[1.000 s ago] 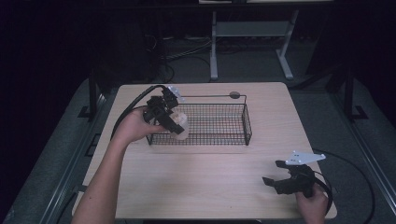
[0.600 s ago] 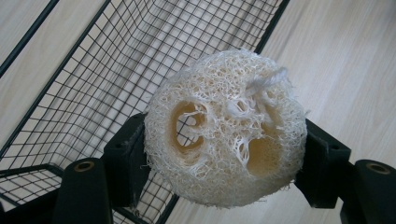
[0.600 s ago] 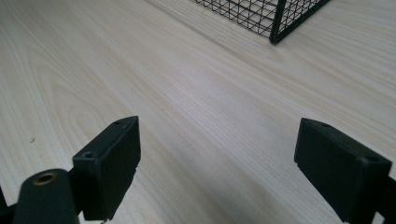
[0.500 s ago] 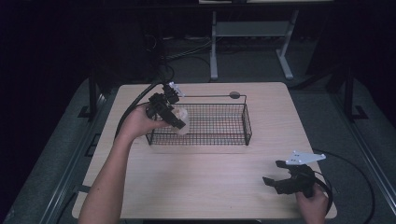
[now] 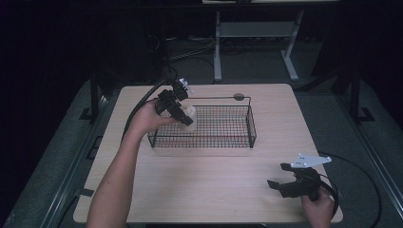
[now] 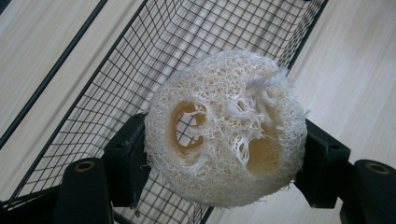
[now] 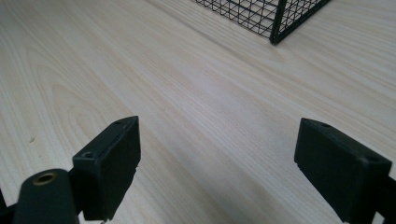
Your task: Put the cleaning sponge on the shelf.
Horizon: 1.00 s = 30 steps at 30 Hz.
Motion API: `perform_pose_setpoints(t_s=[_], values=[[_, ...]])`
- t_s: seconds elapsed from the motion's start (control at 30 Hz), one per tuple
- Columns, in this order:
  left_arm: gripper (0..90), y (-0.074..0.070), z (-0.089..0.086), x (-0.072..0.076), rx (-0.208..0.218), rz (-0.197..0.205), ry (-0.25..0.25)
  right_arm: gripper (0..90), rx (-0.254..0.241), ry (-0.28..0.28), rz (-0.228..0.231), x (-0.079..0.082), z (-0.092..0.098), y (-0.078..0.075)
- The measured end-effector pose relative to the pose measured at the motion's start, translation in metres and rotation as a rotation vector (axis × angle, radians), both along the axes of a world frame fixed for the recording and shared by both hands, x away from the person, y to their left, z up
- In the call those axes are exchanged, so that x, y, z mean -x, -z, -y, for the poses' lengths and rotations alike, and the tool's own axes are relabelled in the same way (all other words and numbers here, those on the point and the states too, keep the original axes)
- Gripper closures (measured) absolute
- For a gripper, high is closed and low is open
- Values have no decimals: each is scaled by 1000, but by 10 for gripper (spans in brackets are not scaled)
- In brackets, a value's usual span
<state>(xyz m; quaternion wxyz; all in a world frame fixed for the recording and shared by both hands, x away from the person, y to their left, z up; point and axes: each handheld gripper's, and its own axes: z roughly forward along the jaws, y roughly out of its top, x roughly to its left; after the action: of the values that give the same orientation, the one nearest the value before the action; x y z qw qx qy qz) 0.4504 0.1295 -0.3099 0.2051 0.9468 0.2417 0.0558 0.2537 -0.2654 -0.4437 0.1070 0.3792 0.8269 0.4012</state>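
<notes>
I saw a round, pale loofah sponge (image 6: pixel 226 128) pinched between the two black jaws of the left gripper (image 5: pixel 177 108). It looked dry and scratchy, like a web of stiff threads, with two big holes through it and a bit of white string at the top. It hung in the air over the left end of the wire basket (image 5: pixel 242 124), just above the rim.

The basket was a long box made of thin black wire in small squares, and it sat on the bench (image 5: pixel 204 185), which was light wood with soft lines in it. A thin black rod with a round end (image 5: pixel 238 97) lay just behind the basket.

From the high view the sponge was just a small white lump (image 5: pixel 186 115). The left gripper view showed me its holes and threads, and the basket's mesh (image 6: pixel 135 60) under it.

The right gripper (image 5: pixel 285 182) sat low near the front right corner of the bench, well apart from the basket. Its jaws were spread wide with nothing between them. The right gripper view showed smooth wood and one corner of the basket (image 7: pixel 275 18).

Since a second ago, my left gripper had lifted the sponge a little higher and farther back. The right one had not moved.
</notes>
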Motion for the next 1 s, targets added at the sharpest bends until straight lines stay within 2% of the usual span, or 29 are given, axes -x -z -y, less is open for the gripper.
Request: perform_pose_setpoints(t_s=[0.1,0.3,0.47,0.83,1.0], values=[[290,6,2,-3,-7,-5,-5,142,-3,2,-1,0,0,0],[290,14,1,-9,19,-24,-21,142,0,2,-3,0,0,0],[290,17,2,-13,12,-22,-26,142,0,0,-4,0,0,0],[289,27,1,-23,10,-54,-48,142,-3,-2,-5,0,0,0],[289,33,3,-25,3,-56,-55,141,-3,-2,-4,0,0,0]])
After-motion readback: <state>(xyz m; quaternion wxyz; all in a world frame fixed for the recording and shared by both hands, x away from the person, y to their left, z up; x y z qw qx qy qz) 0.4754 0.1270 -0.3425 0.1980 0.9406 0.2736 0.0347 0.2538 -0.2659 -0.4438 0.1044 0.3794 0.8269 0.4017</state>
